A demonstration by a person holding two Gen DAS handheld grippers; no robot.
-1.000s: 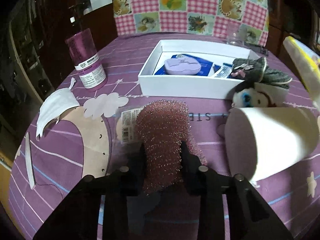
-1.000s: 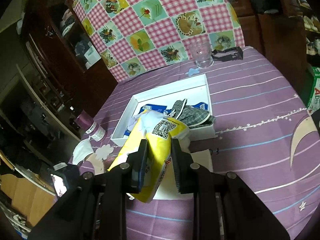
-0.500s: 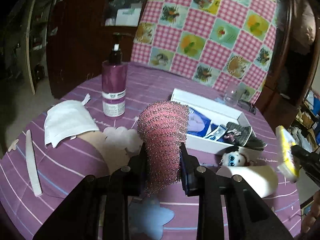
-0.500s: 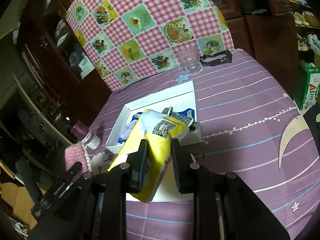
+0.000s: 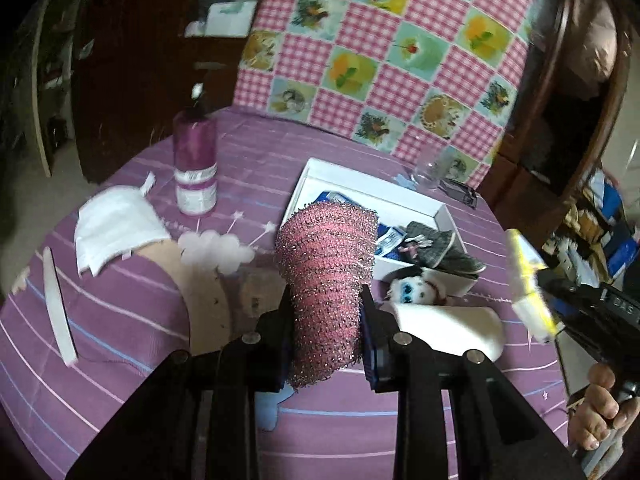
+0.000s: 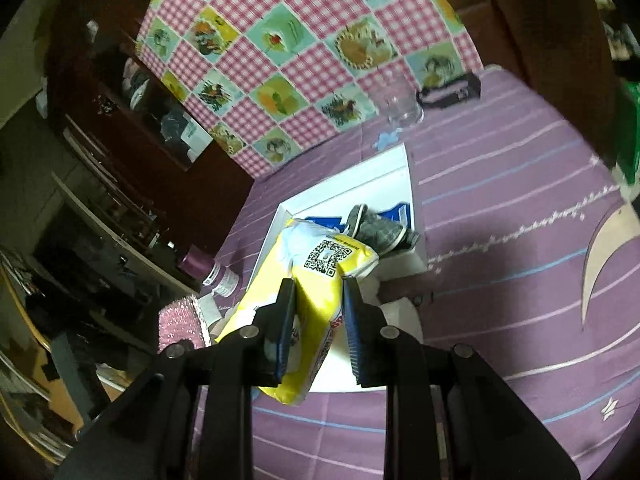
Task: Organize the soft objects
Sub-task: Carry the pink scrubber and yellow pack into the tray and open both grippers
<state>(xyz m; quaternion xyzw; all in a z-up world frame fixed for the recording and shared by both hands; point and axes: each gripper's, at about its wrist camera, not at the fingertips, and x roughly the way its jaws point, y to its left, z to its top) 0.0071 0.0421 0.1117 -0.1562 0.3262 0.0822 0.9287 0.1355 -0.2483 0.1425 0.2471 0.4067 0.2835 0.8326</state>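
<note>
The white box (image 5: 447, 216) is my landmark, open-topped on the purple tablecloth (image 5: 120, 320), with blue packets and a grey checked slipper (image 5: 440, 246) draped over its near rim. Beside that near wall lies a white roll (image 5: 448, 328) on its side, and a small plush toy (image 5: 416, 290) with blue eyes sits between the roll and the box. Well to the left of the box stands a purple pump bottle (image 5: 196, 164), with a white face mask (image 5: 116, 232) lying nearer me than the bottle.

My right gripper (image 6: 320, 300) is clenched on a yellow soft pack (image 6: 316, 292), raised on the near side of the box. The pack's long axis runs slantwise from its lower end, below my pads, up toward the box, QR end foremost. I judge it light and squashy with a slick film skin, so a grip across the middle suits it.

My left gripper (image 5: 326, 320) is clamped on a pink scouring sponge (image 5: 328, 280), held clear of the cloth, near the box's left front corner. It stands roughly upright, long axis pointing up and away from me, its broad end at the top. I judge it featherlight, springy and rough, unlikely to slip; the pads bite its lower half, which pinches in visibly.
</note>
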